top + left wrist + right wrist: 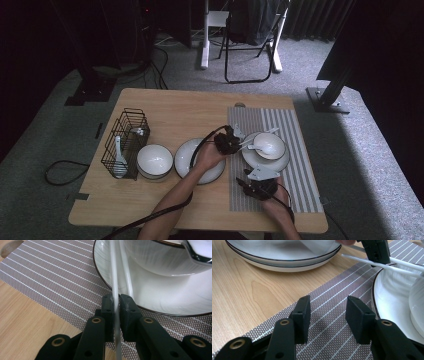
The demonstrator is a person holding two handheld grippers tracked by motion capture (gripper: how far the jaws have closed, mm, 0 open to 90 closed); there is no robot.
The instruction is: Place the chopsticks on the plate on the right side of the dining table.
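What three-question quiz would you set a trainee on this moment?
1. True or false: something sits between the fingers of the right gripper.
2. The left gripper grips white chopsticks. Their far ends reach over: A) the wire basket, B) the plate on the striped mat, C) bare wood.
3. What lies in the bowl on that plate?

Key:
1. False: nothing is between its fingers.
2. B
3. A white spoon.
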